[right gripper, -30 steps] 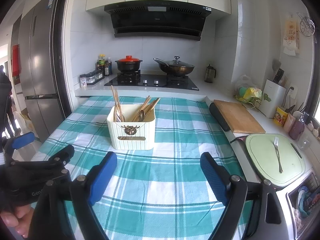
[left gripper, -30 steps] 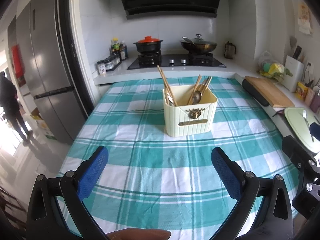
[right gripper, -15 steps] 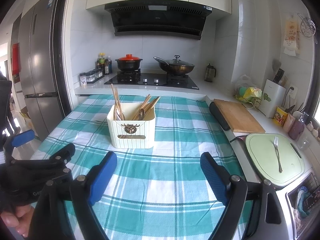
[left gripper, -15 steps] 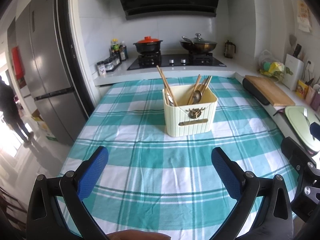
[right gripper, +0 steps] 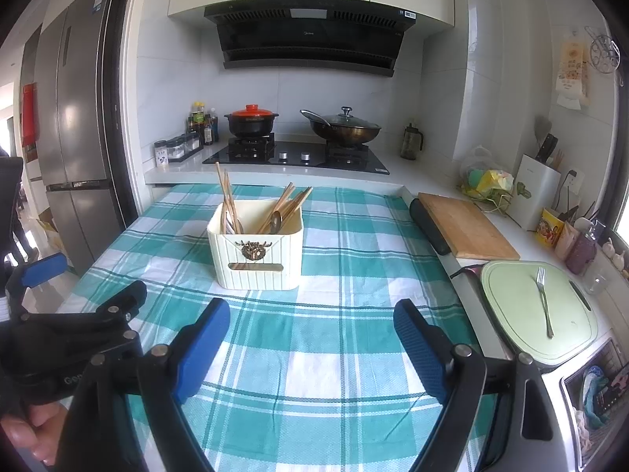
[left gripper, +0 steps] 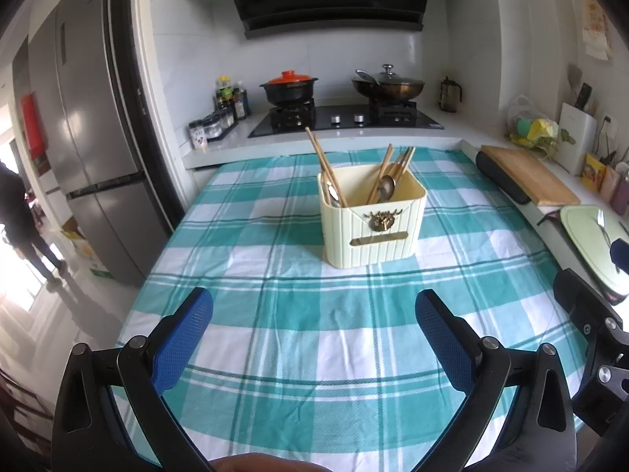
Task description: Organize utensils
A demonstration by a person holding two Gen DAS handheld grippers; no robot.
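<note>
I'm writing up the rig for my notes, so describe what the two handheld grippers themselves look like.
The left gripper and right gripper match: black plastic frames with triangular cut-outs and round silver pivot bolts, each carrying two curved fingers faced with textured blue pads. In the right wrist view the left gripper's body bears partial white lettering, "Ge". No cables show. A bare thumb grips the handle; no sleeve visible.

Wooden cutting board (right gripper: 468, 224), lidded wok (right gripper: 342, 128)

One utensil holder (right gripper: 255, 253), one fork (right gripper: 544, 301), two pots (right gripper: 251, 120), perhaps six chopsticks (right gripper: 228, 200).
</note>
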